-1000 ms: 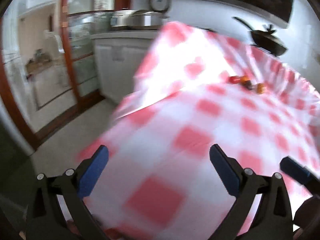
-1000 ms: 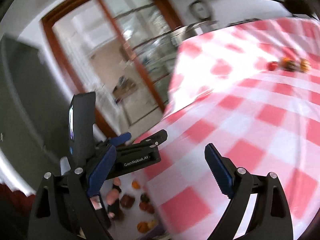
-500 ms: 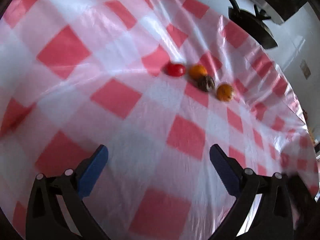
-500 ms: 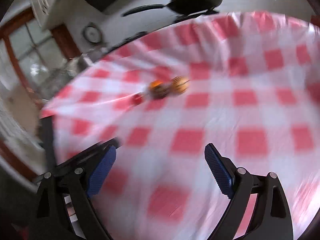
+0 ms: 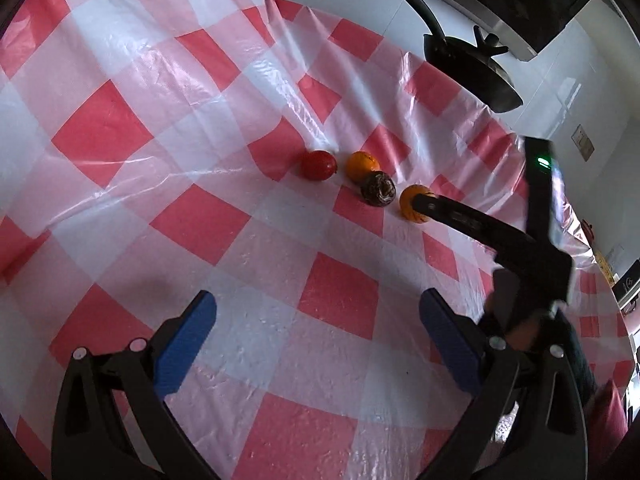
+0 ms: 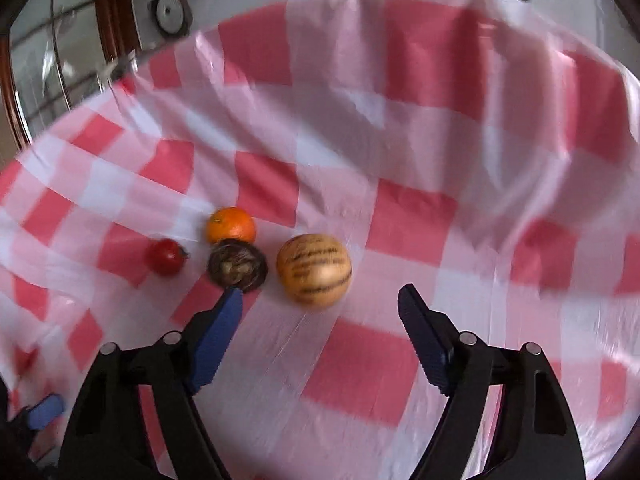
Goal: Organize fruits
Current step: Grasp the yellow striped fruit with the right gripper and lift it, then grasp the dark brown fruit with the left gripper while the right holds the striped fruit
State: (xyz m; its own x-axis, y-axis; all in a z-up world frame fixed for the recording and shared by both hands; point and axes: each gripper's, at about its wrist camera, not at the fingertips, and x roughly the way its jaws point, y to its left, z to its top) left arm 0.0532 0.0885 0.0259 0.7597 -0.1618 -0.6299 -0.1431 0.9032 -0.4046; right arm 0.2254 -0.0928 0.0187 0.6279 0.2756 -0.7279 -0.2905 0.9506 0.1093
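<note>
The right gripper (image 6: 320,312), jaws closing on nothing, hovers just short of the striped yellow fruit (image 6: 314,269); the left gripper (image 5: 316,320) stays spread over the checkered surface (image 5: 200,120).

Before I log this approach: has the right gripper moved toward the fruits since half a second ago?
Yes. The right gripper has closed in on the striped yellow fruit, which looms larger and lower in its view; the jaws are closing, nothing between them yet.

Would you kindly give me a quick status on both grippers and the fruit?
Left gripper open, empty, clear of the fruit. Right gripper empty, jaws closing, just short of striped yellow fruit. Dark fruit beside its left finger; orange and red fruit beyond.
</note>
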